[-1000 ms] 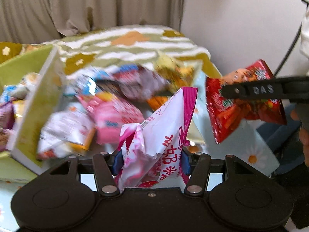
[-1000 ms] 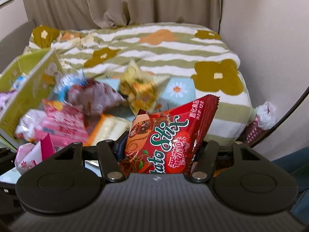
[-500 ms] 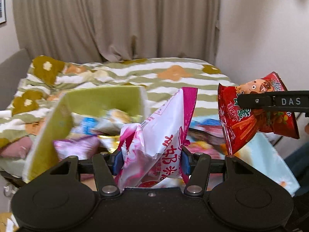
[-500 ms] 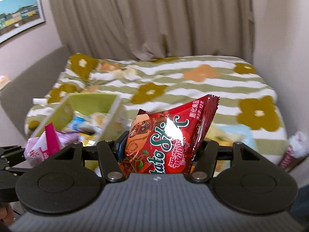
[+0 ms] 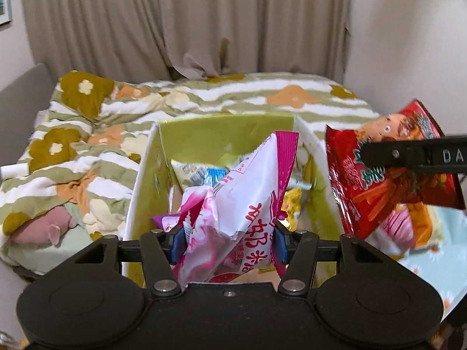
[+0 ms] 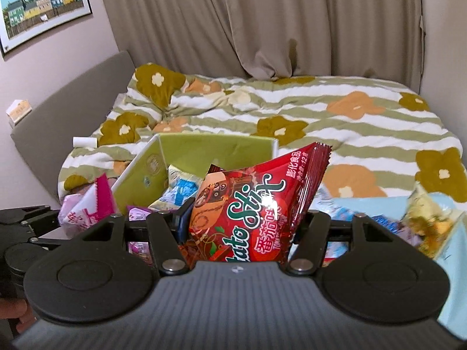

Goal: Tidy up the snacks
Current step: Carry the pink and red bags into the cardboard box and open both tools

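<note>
Clamped between the blue pads of the left gripper [image 5: 229,240], low in the centre of the left wrist view: a pink-and-white snack packet [image 5: 239,204], crumpled, its magenta sealed edge pointing up. Directly behind it, in the middle of the frame, an open green box [image 5: 221,134] with white rims, already holding several small packets in blue, silver, purple and gold. At the right edge of the same view, a red Potato Stix bag [image 5: 388,180] pinched from the side by a black finger [image 5: 414,157] of the right gripper, hanging beside and just right of the box. In the right wrist view, the right gripper [image 6: 238,227] closed on that red bag [image 6: 251,204], centre frame, tilted with its crimped top toward the upper right; green box [image 6: 210,148] behind it, slightly left of centre. Pink packet [image 6: 87,207] and part of the left gripper visible at lower left. More loose snacks [image 6: 426,221] on a pale blue cloth [image 6: 455,250] at lower right. Beyond, a bed with a striped floral duvet [image 6: 321,110], beige curtains [image 6: 262,20] across the top, a framed picture [image 6: 41,3] in the upper left corner.
</note>
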The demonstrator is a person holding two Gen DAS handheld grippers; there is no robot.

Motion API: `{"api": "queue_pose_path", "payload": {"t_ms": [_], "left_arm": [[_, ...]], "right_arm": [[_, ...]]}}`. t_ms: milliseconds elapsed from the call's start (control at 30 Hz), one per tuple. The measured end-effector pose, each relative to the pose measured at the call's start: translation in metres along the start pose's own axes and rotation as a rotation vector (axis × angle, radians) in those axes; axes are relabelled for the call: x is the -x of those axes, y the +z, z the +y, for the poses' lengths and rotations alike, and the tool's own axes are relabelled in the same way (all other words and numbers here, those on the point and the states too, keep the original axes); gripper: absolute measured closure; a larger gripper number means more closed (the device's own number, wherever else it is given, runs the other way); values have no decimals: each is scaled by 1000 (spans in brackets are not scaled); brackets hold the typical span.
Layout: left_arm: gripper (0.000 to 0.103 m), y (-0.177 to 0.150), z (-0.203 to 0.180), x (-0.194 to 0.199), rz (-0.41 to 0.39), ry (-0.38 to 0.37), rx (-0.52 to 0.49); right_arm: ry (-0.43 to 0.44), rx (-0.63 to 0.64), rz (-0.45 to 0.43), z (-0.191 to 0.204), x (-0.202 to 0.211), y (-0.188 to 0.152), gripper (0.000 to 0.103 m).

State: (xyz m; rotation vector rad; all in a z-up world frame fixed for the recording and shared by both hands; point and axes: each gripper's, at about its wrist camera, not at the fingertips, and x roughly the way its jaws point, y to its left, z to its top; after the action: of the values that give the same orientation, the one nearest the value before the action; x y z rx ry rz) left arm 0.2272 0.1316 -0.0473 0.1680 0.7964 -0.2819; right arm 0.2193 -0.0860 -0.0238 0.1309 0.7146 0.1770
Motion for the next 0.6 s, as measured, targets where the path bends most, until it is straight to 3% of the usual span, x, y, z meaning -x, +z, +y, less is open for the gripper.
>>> {"api": "queue_pose_path", "payload": {"t_ms": [133, 167, 267, 600], "left_arm": [[40, -13, 11, -17, 47, -48, -22], [35, -17, 13, -20, 52, -57, -22], [2, -24, 20, -18, 40, -71, -6], [0, -28, 36, 6, 4, -44, 83]], "right_arm": [[-33, -10, 41, 19, -19, -6, 28], [-40, -11, 50, 23, -22, -9, 28], [-57, -3, 81, 32, -33, -16, 28], [-49, 43, 97, 43, -36, -16, 27]]}}
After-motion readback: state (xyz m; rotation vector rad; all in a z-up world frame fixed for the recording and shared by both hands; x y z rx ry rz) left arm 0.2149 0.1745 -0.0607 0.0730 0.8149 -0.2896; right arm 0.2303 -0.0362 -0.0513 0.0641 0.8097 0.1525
